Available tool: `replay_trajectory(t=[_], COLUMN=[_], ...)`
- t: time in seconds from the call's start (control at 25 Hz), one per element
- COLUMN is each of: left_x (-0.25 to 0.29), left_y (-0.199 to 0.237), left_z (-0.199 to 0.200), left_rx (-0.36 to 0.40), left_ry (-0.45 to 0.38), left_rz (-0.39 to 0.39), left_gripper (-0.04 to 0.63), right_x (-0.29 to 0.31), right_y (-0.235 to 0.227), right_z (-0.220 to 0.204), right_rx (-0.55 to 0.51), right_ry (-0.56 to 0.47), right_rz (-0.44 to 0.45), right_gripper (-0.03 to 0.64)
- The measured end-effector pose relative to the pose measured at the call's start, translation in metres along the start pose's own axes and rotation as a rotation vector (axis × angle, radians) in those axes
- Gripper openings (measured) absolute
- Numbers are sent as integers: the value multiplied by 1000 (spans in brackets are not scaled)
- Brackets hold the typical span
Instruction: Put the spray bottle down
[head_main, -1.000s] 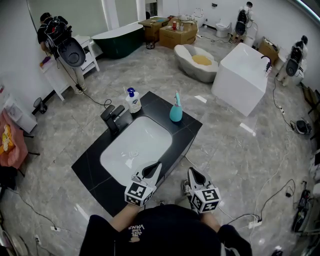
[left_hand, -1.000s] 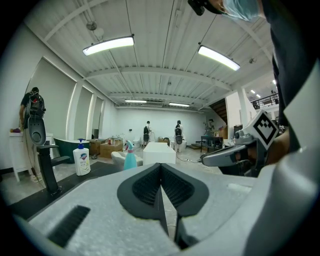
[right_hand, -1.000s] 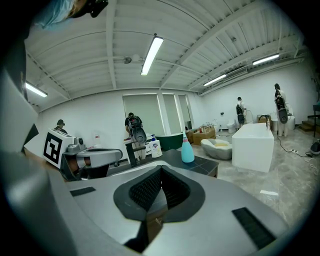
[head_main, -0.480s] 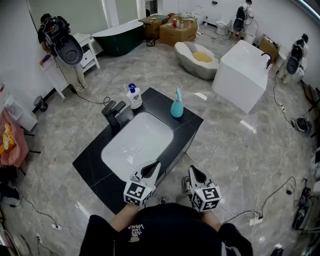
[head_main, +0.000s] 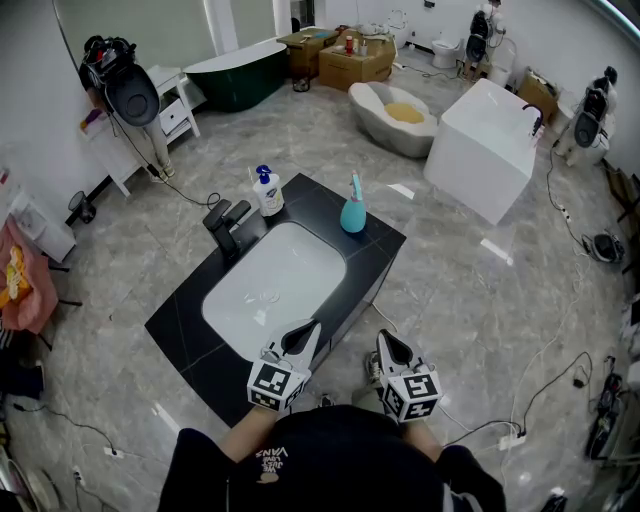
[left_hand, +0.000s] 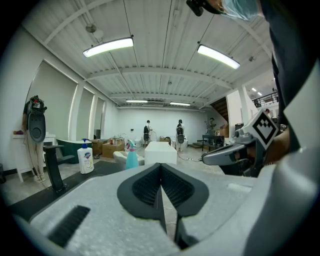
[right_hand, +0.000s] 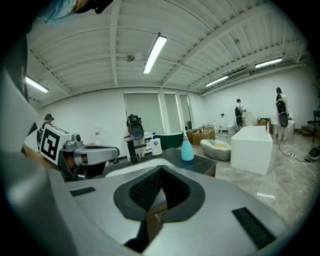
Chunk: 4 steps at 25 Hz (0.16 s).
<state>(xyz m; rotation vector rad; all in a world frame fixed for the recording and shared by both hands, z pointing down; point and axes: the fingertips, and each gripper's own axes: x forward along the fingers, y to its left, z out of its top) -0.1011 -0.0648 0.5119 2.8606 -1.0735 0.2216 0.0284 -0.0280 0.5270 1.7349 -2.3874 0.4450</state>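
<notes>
1. Where the black table (head_main: 185, 330) runs out to my left, a dark faucet (head_main: 228, 228) stands on it at the far-left edge of the sink (head_main: 275, 290).
2. Just beside the faucet, a little further back, a white pump bottle (head_main: 268, 195) with a blue top stands upright on the table.
3. The white sink is set into the middle of the table, between those things and me.
4. My left gripper (head_main: 318, 330) hangs over the near right part of the table, just by the sink's near rim. In the left gripper view its fingers (left_hand: 145, 187) are pressed together, with nothing between them.
5. The spray bottle (head_main: 352, 215), teal with a paler nozzle, stands upright on the table behind the sink's far right corner. It is well apart from both grippers, and nothing touches it. It shows beyond the closed tips in the left gripper view (left_hand: 131, 160) and in the right gripper view (right_hand: 187, 150).
6. My right gripper (head_main: 381, 340) is just beside the left one, off the table's near right edge and over the grey floor (head_main: 470, 300). Its fingers (right_hand: 147, 192) meet at the tips and hold nothing.
7. Further right, a white box-shaped bathtub (head_main: 485, 150) stands on the floor, well apart from the table.
</notes>
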Motion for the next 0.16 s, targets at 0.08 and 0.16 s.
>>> replay_trajectory(t=[0.08, 0.16], left_x=[0, 0], left_y=[0, 0], left_z=[0, 0], left_rx=[-2, -5], left_ry=[1, 2], left_rz=[3, 7], left_gripper=[18, 18], right_x=[-1, -1], right_y=[-1, -1], right_z=[-1, -2], right_rx=[-2, -2], right_ry=[4, 7], right_rz=[0, 1], right_gripper=[2, 2])
